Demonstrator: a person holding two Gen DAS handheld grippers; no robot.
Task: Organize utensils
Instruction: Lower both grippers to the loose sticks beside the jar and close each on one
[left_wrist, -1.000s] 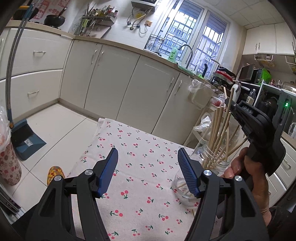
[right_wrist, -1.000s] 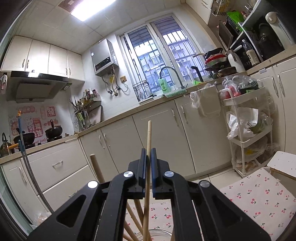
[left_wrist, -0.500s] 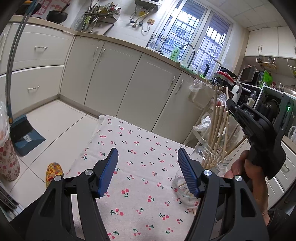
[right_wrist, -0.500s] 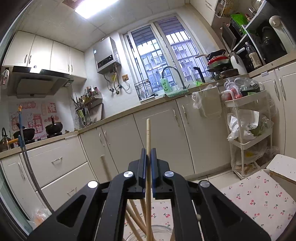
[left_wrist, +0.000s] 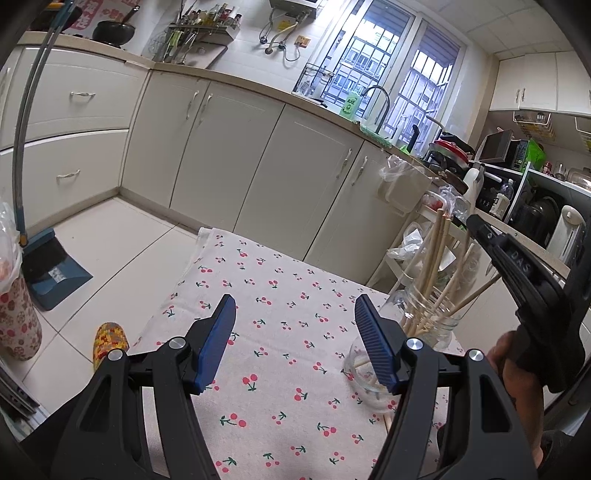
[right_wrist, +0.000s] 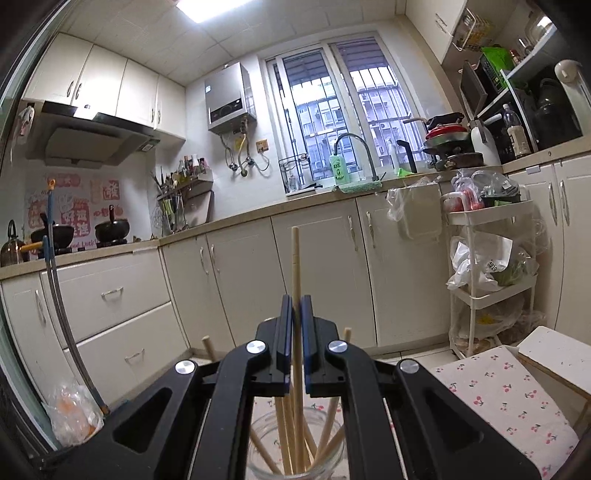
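My right gripper (right_wrist: 295, 310) is shut on a single wooden chopstick (right_wrist: 294, 266) that stands upright, its lower end down inside a glass jar (right_wrist: 266, 454) holding several other chopsticks. In the left wrist view that same jar (left_wrist: 432, 325) stands at the right edge of the cherry-print cloth (left_wrist: 273, 332), with the right gripper (left_wrist: 472, 221) above it and a hand (left_wrist: 517, 373) on its handle. A smaller glass jar (left_wrist: 358, 373) with a chopstick in it sits just behind my left gripper's right finger. My left gripper (left_wrist: 295, 314) hovers open over the cloth, nothing between its fingers.
Cream kitchen cabinets (left_wrist: 295, 177) run along the far wall beyond the table. A white trolley (right_wrist: 491, 266) with bags stands at the right. On the tiled floor at the left are a blue dustpan (left_wrist: 51, 273), a flowered slipper (left_wrist: 109, 339) and a flowered container (left_wrist: 18, 317).
The right gripper has sunk a little with its chopstick, which now reaches deeper into the jar. The other chopsticks in the jar have shifted. My left gripper has stayed put.
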